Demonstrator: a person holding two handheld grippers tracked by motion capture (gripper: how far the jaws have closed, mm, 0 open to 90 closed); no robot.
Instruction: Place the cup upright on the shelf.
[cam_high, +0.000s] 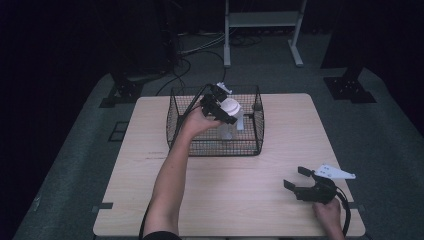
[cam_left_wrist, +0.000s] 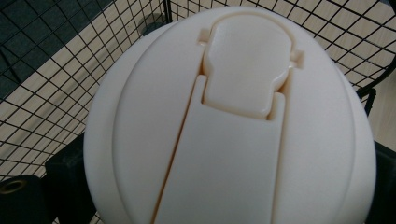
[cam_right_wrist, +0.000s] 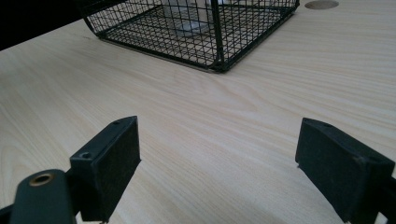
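Observation:
A clear bottle (cam_high: 227, 129) with a round cream flip-top lid (cam_left_wrist: 224, 121) stands inside a black wire basket (cam_high: 215, 147) at the table's far middle. My left gripper (cam_high: 225, 110) reaches into the basket from the left and is shut on the lid (cam_high: 231, 106), with a black jaw showing on each side of it in the left gripper view. My right gripper (cam_high: 296, 177) rests low over the table's front right corner, open and holding nothing. In the right gripper view its pads (cam_right_wrist: 116, 154) stand wide apart over bare wood, and the basket (cam_right_wrist: 196, 32) lies ahead.
The light wooden table (cam_high: 250, 200) stands on a grey floor mat. Behind it are a white frame's legs (cam_high: 227, 45) and cables (cam_high: 200, 47). A round hole (cam_right_wrist: 321, 4) is in the tabletop beyond the basket.

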